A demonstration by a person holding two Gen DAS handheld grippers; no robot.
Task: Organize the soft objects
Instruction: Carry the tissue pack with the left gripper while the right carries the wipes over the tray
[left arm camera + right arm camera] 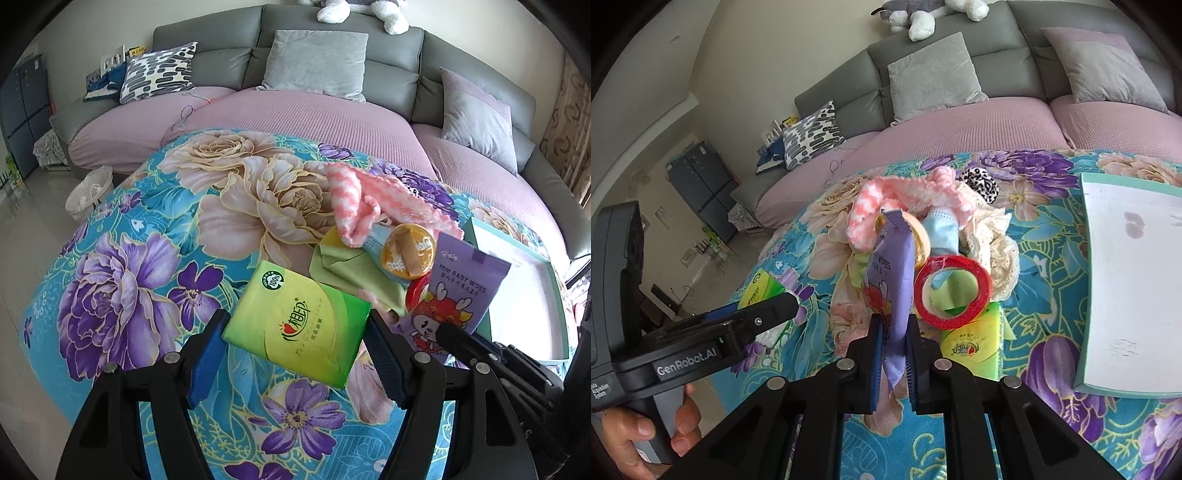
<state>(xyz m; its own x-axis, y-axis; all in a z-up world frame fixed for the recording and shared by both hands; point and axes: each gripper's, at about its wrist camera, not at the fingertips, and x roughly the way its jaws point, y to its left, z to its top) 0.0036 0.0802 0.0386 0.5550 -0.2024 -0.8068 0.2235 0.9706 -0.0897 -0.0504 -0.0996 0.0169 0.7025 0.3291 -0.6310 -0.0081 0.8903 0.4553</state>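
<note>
Your right gripper [892,354] clamps the purple baby wipes pack [890,280], just beside the red tape roll [953,291]. Your left gripper [295,332] grips the green tissue pack [295,328], left of that roll.

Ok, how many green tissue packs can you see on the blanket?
2. One tissue pack sits between the left gripper fingers; a second tissue pack lies under the red tape roll. More may be hidden under the pile.
</note>
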